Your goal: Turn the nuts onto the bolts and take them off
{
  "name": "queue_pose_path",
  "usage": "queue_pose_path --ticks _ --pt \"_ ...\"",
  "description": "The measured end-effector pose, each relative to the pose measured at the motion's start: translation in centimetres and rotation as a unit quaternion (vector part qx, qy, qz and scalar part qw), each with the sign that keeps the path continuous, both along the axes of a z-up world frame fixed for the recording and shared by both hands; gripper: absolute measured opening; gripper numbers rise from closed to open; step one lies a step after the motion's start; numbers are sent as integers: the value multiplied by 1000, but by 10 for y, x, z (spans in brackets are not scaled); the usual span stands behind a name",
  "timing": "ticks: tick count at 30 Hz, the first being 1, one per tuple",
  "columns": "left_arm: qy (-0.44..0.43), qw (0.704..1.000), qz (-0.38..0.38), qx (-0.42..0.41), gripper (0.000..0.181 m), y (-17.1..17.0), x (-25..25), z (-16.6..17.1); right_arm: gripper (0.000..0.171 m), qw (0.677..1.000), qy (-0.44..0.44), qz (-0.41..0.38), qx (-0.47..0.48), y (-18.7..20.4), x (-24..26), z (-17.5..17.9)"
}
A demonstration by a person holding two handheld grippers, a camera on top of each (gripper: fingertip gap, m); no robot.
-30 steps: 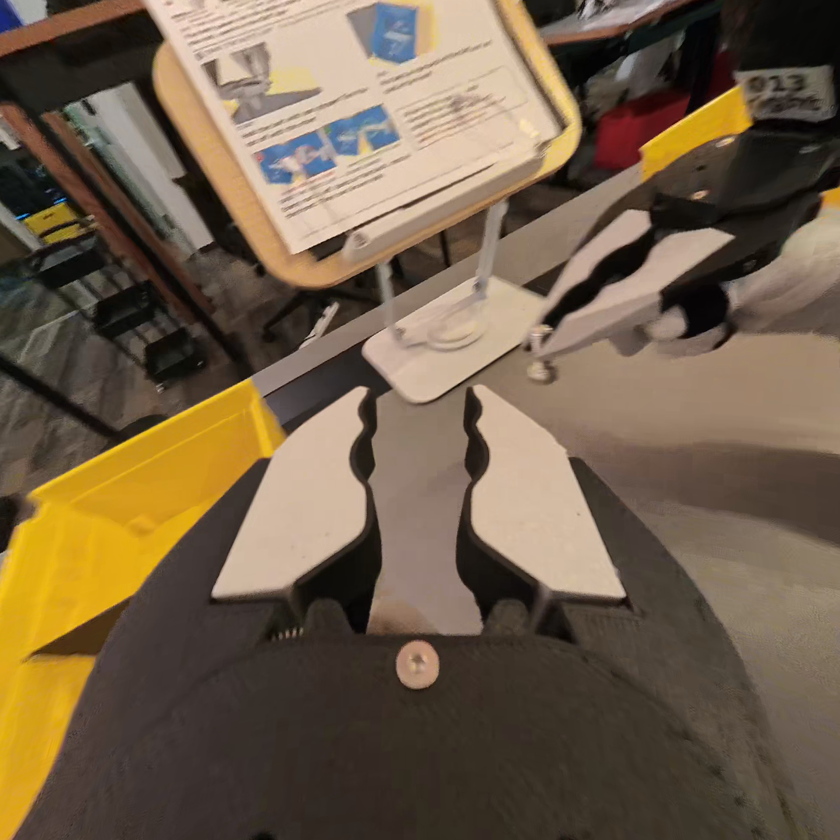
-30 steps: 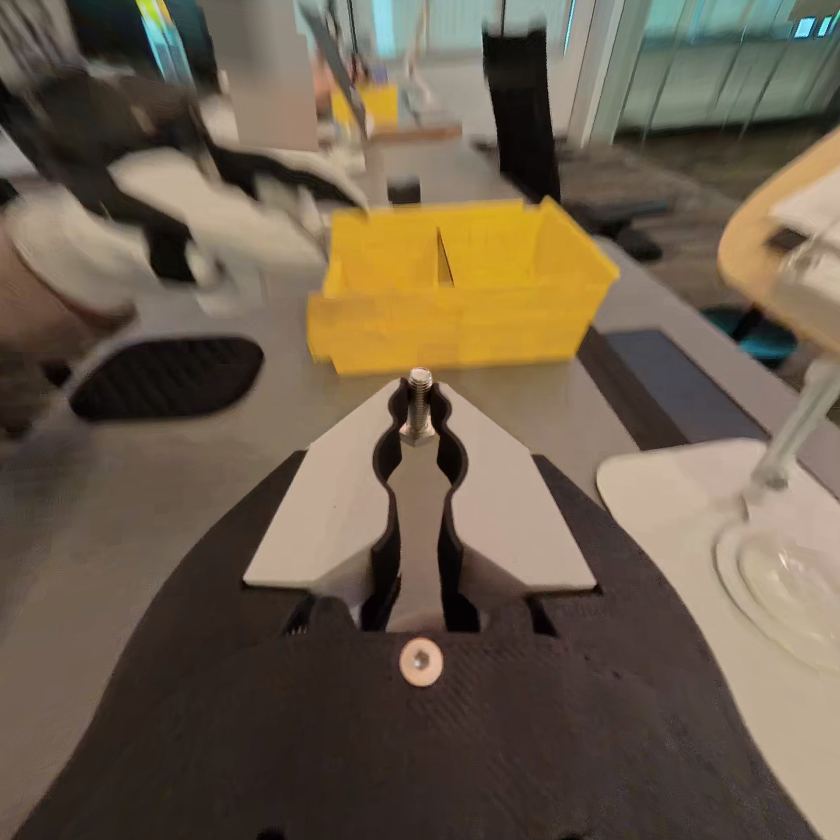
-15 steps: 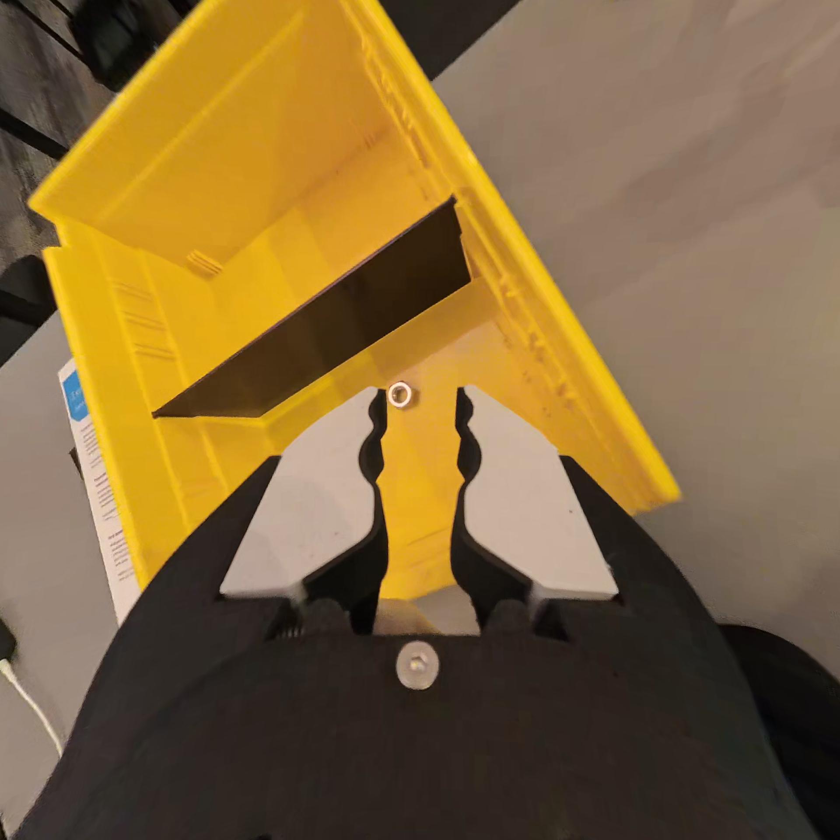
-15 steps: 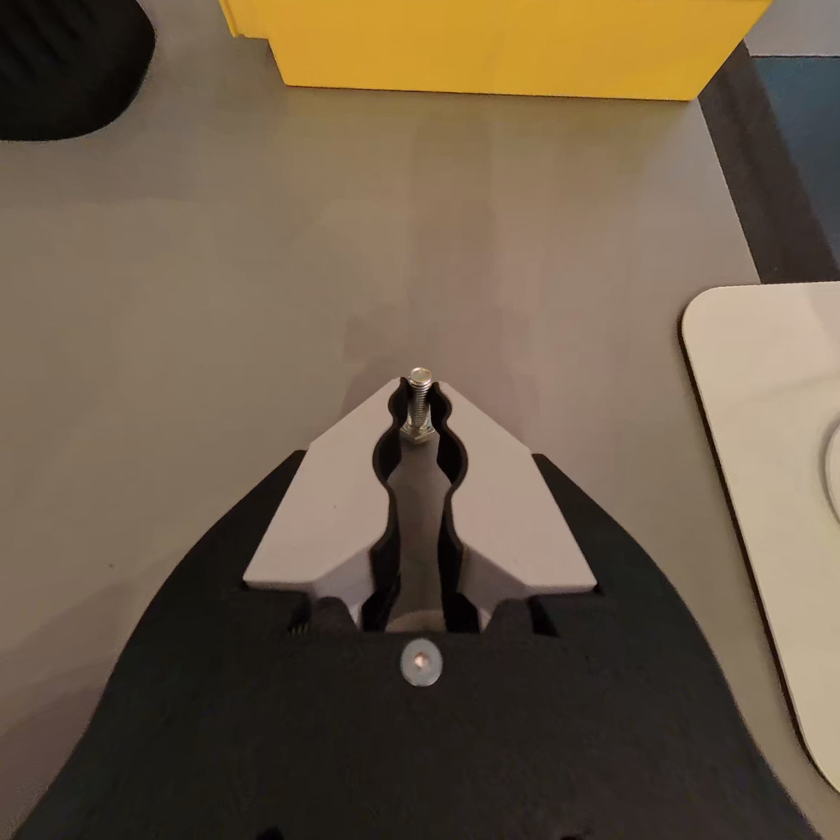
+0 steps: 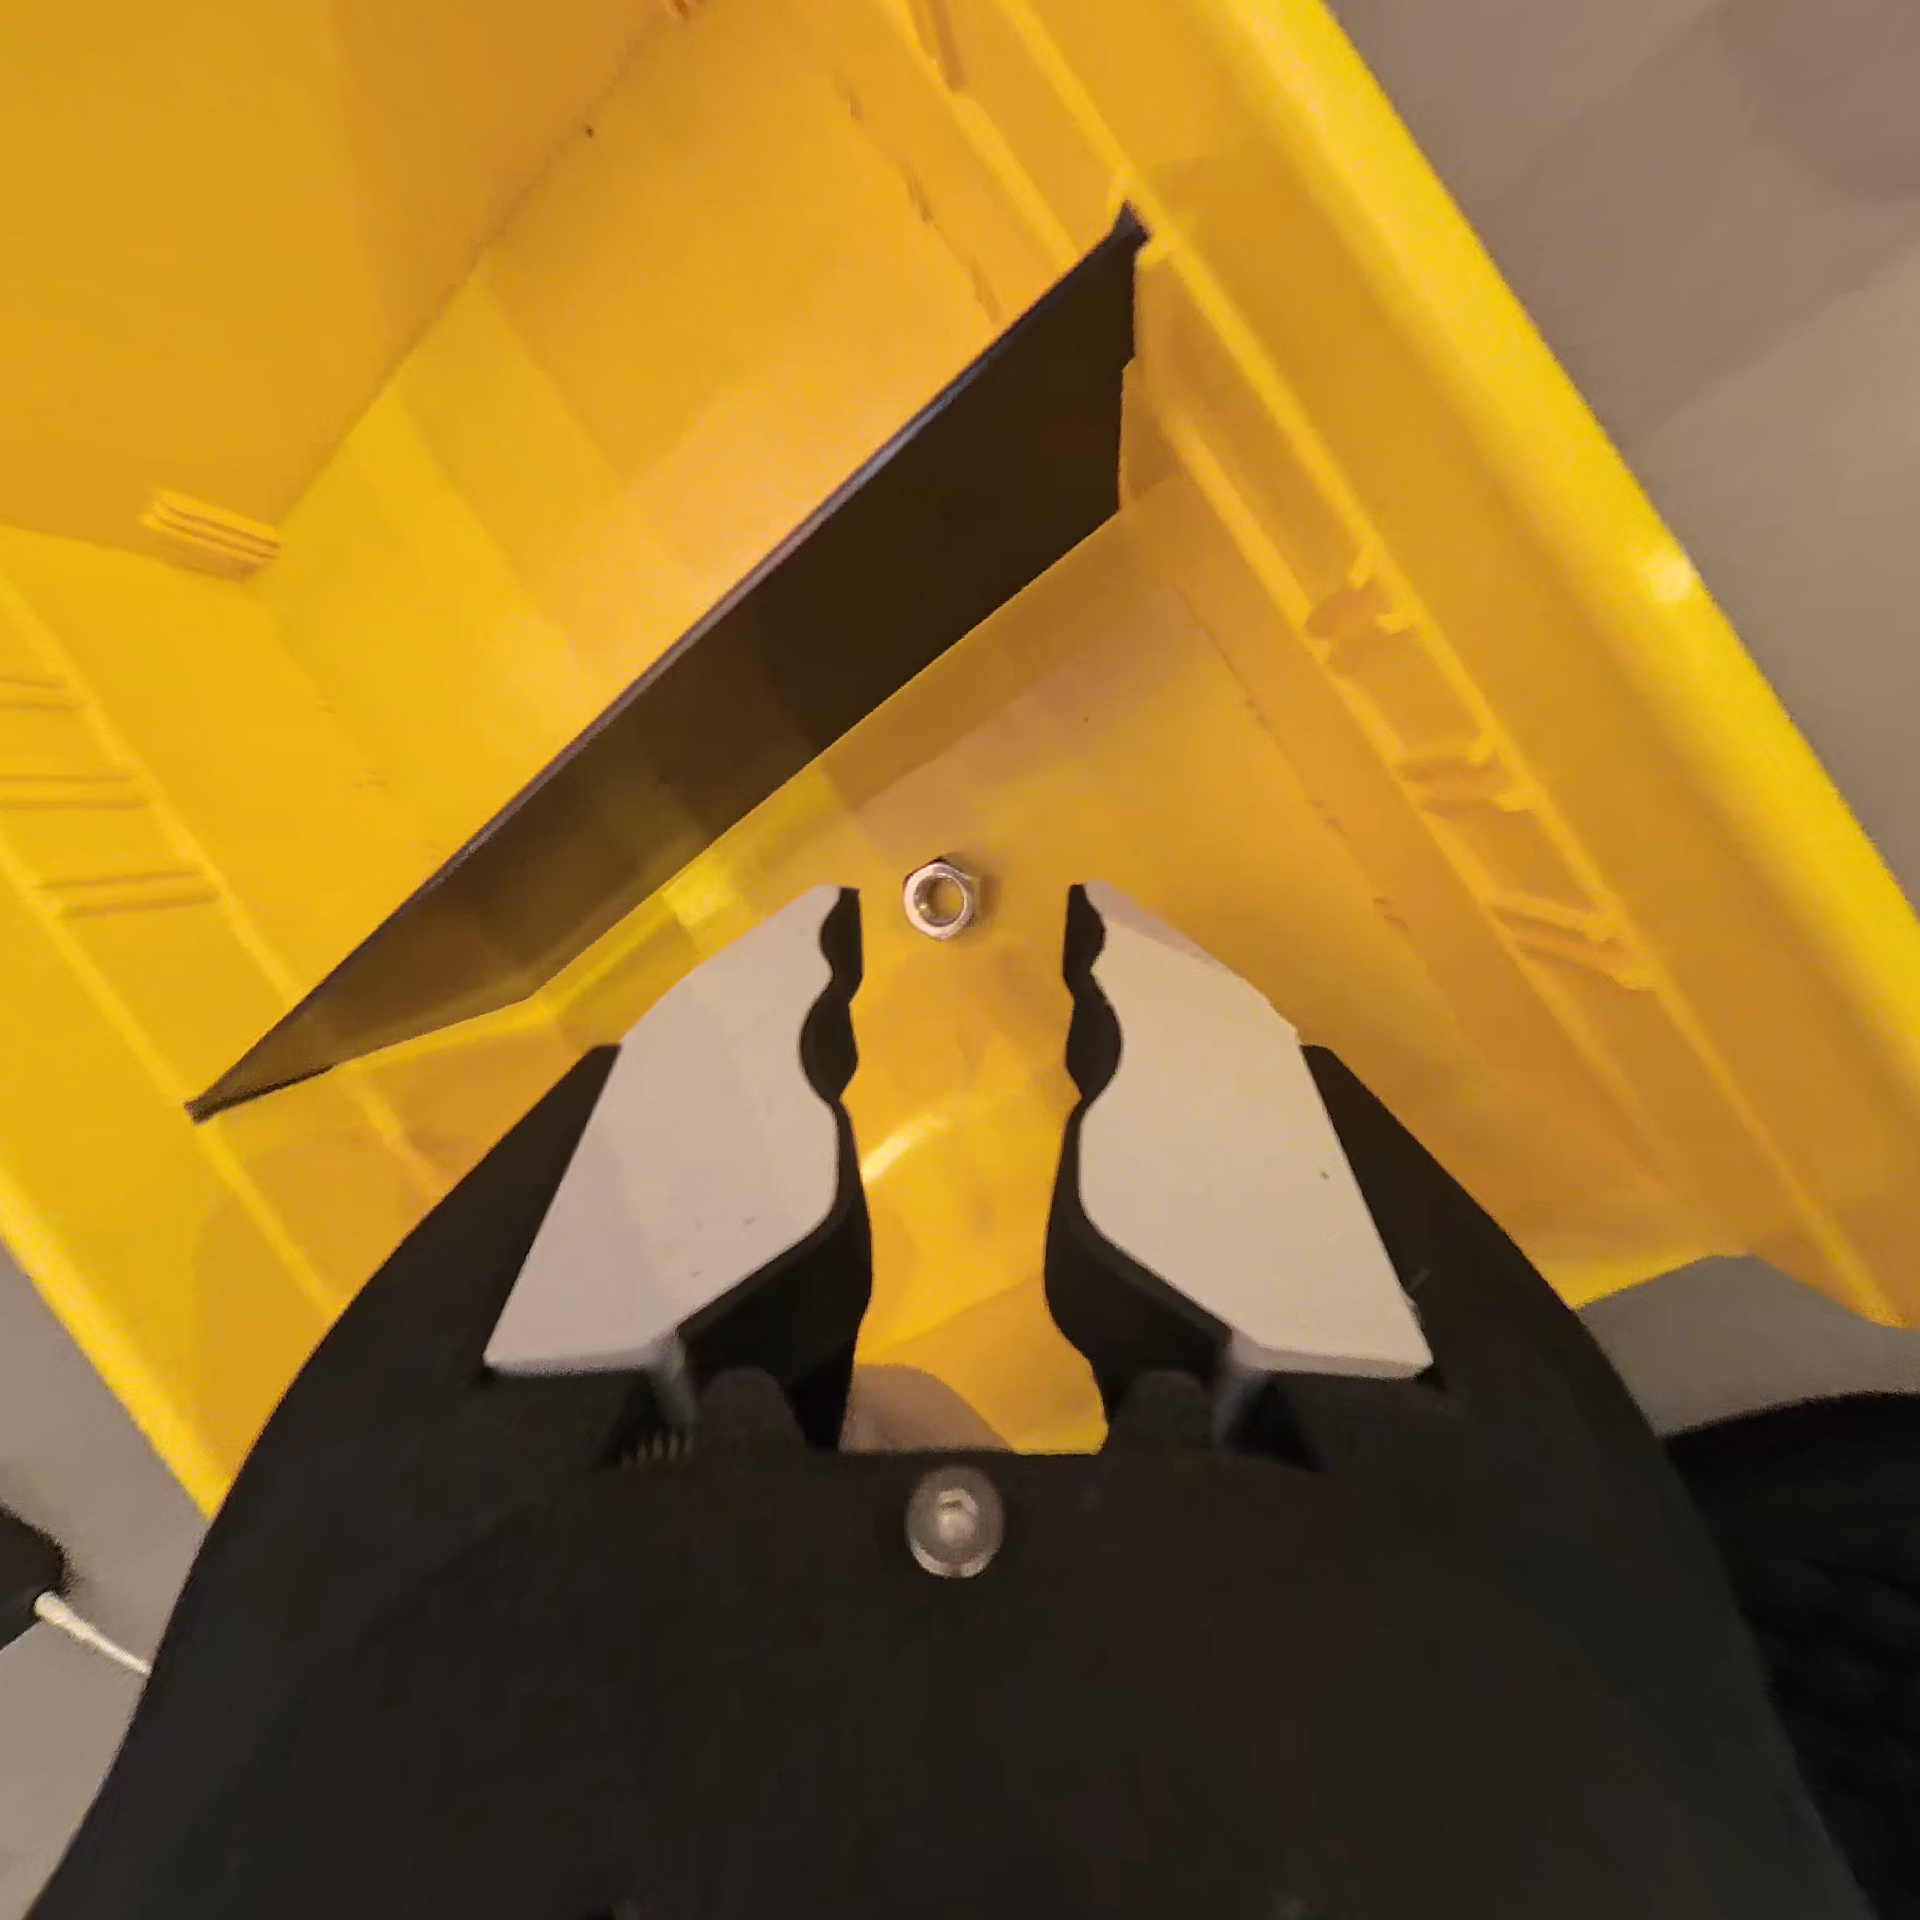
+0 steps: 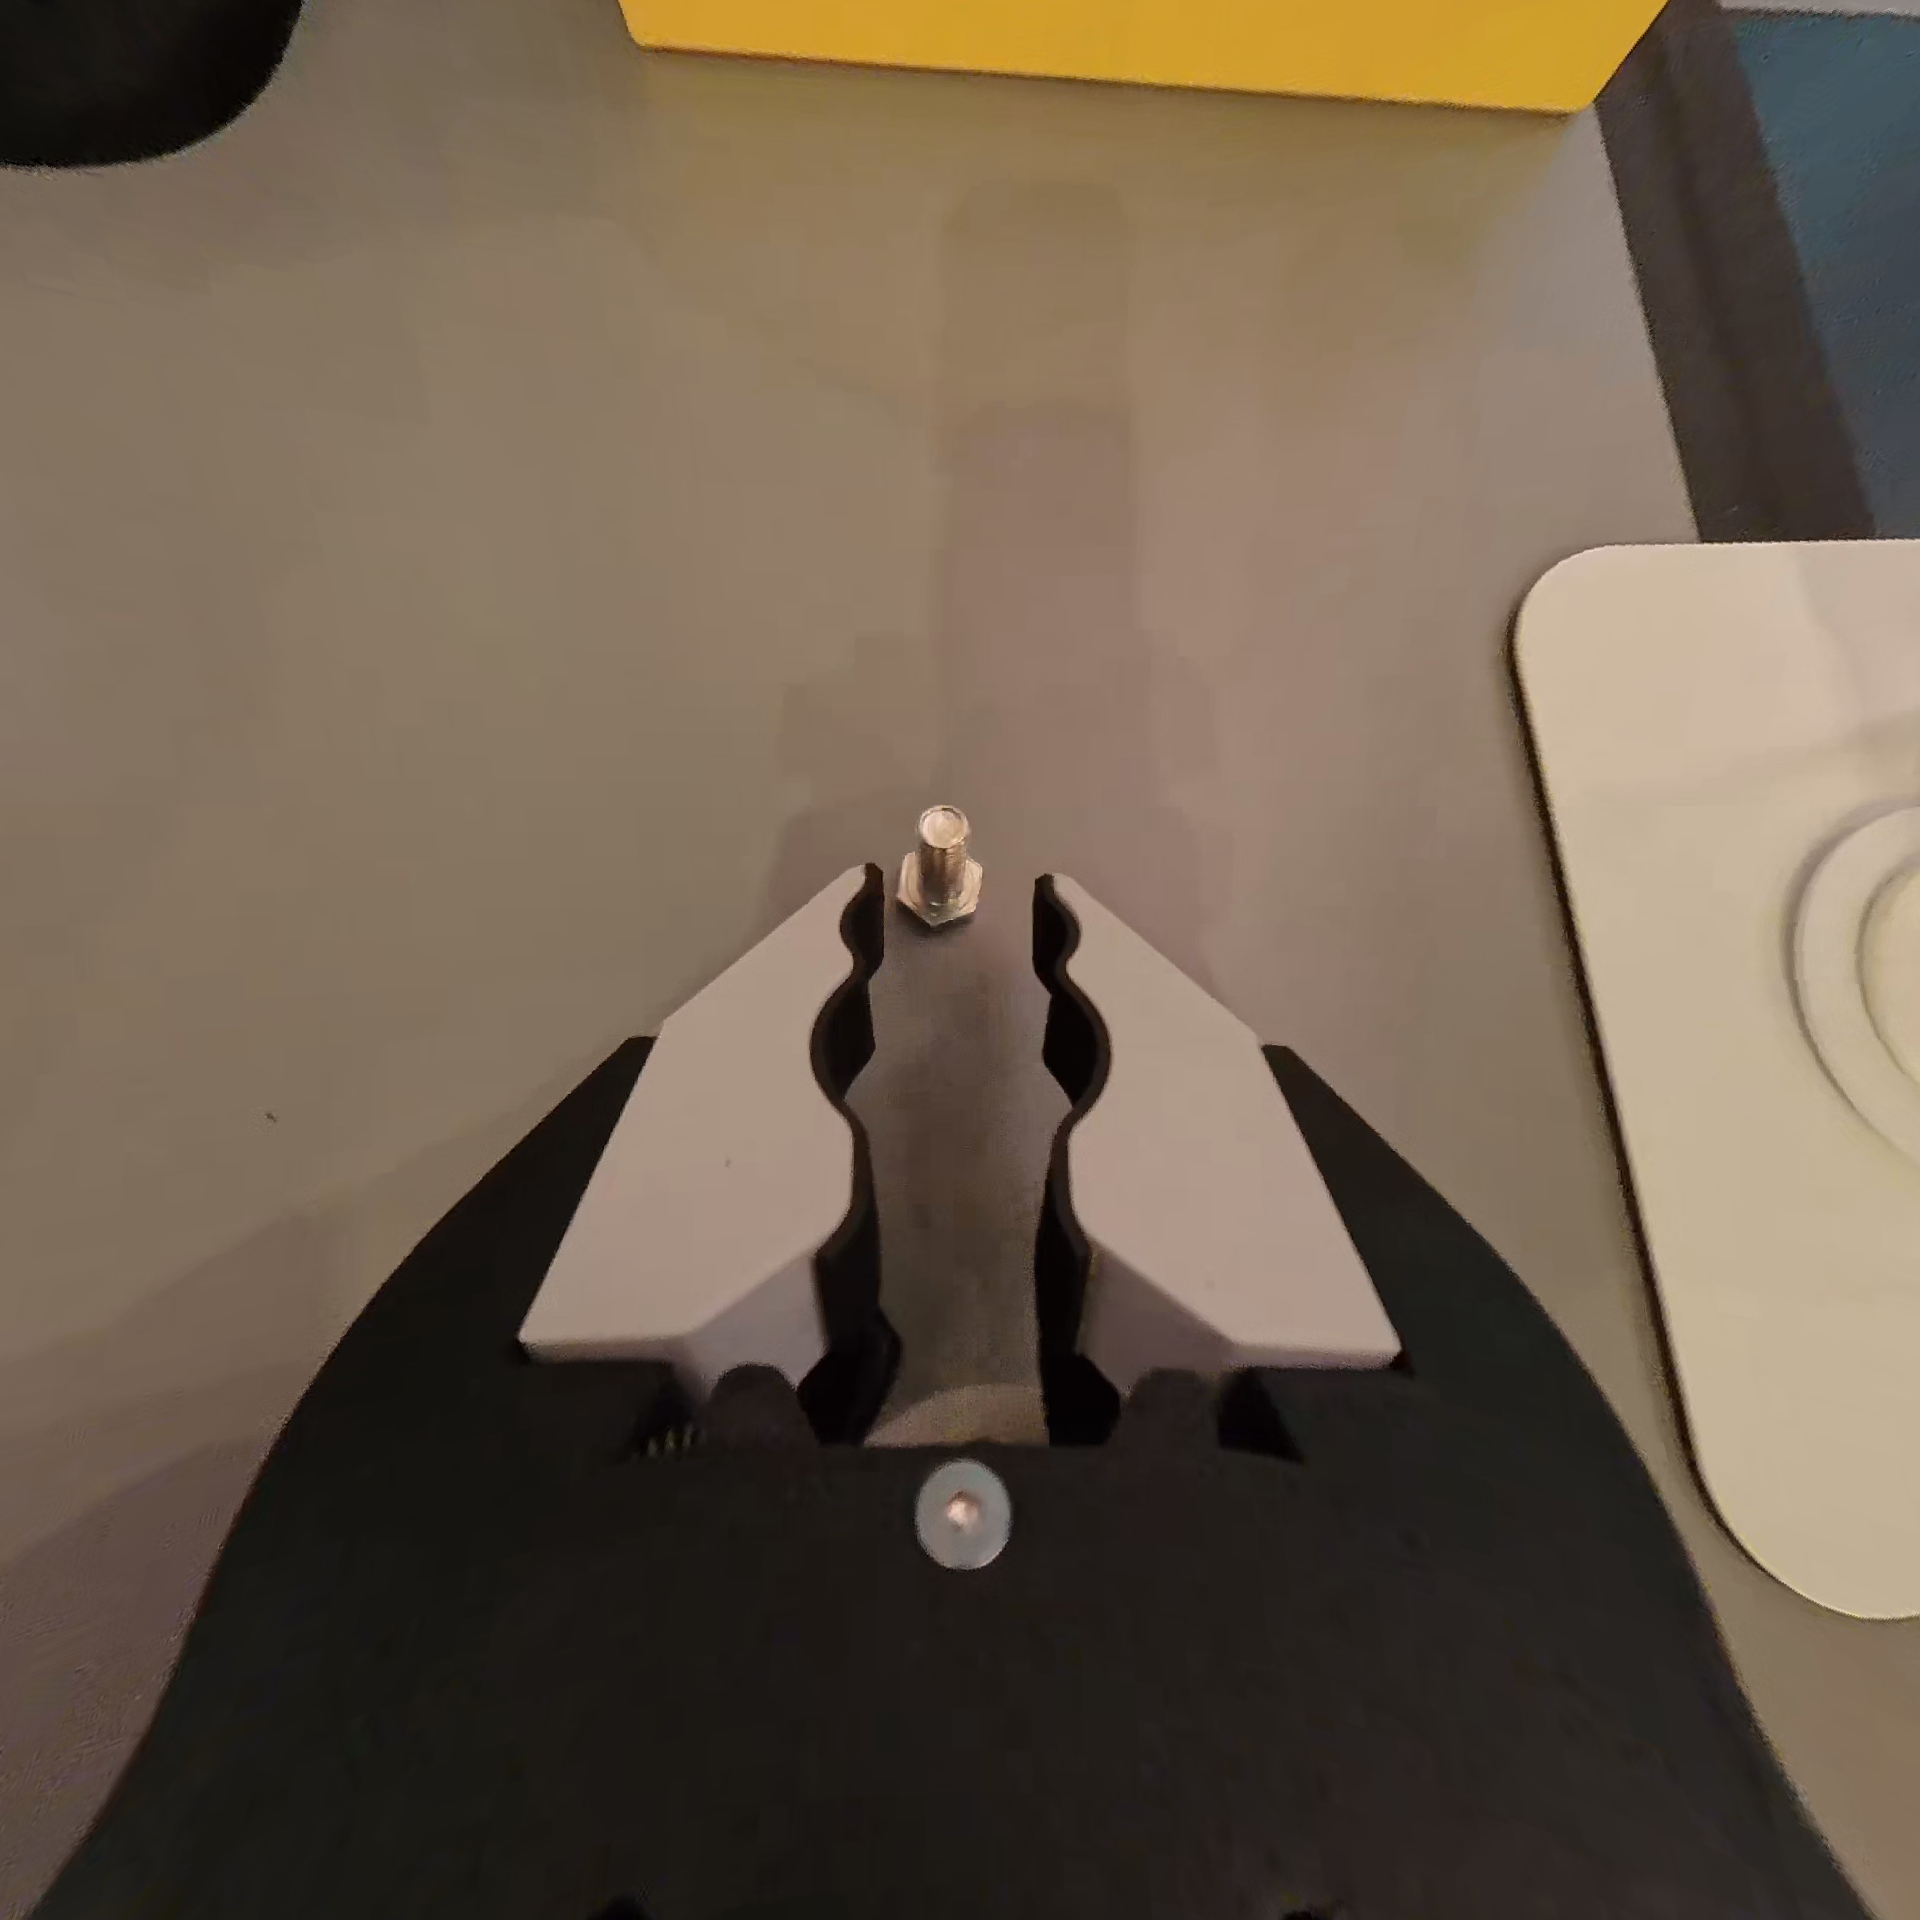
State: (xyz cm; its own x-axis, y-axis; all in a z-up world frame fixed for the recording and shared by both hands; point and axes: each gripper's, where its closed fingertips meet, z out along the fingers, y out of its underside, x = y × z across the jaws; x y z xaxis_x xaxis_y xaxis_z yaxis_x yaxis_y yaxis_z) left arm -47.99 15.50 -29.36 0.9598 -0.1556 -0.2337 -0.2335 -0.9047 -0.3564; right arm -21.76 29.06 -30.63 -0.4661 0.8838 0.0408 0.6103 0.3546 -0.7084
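Jaws on the left gripper [image 5: 964, 914] stand apart with nothing between them, hanging over the yellow bin [image 5: 1455, 582]. A small steel nut [image 5: 943, 900] lies flat on the bin floor just past the fingertips, touching neither. Just beyond the nut a dark divider [image 5: 727, 727] runs slantwise across the bin, closing off the far compartment; the bin's ribbed wall rises at the right. Over at the right gripper [image 6: 951, 899], the jaws are likewise parted and hold nothing. The bolt [image 6: 937, 878] stands upright on its head on the grey table [image 6: 416, 520], just off the left fingertip, threaded end up, with clear tabletop ahead of it. Farther off, the yellow bin's side shows at the top edge, and a white base plate [image 6: 1683, 831] lies on the table to the right.
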Motion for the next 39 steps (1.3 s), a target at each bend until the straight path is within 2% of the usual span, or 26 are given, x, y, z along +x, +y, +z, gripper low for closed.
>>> queue_pose_path --ticks 4,9,11,13,19,22,24,25,28,30,32,35,39 --pt "8 998 -11 -58 39 -7 -7 -15 27 1000 7 -16 6 11 3 4" --pt "-8 996 -5 -88 42 -6 -12 -29 26 999 11 -29 12 19 4 6" --pt "-29 996 -3 -90 35 -5 -9 -30 26 999 16 -30 11 19 3 9" --pt "-43 995 7 -94 19 -5 -8 -33 26 999 19 -28 10 17 2 11" --pt "-41 996 16 -72 17 -7 -12 -31 26 999 31 -31 10 17 0 19" --pt "-9 999 34 -10 18 -3 -21 -11 30 997 59 -41 4 19 -2 36" --pt "39 997 43 57 18 1 -26 20 32 995 89 -49 -1 20 -5 53" --pt "63 993 18 97 18 5 -21 40 32 993 108 -51 -12 18 -7 65" --pt "127 962 -34 240 17 20 13 107 35 976 189 -40 -101 -2 -14 116" --pt "170 918 -97 344 18 31 55 150 36 950 240 -25 -197 -20 -16 154" --pt "201 873 -169 411 18 37 106 178 39 917 270 2 -295 -39 -15 186" --pt "238 813 -272 457 18 43 178 194 44 870 273 50 -407 -64 -12 208" --pt "224 775 -339 485 17 49 239 201 43 845 246 116 -460 -90 -6 207"
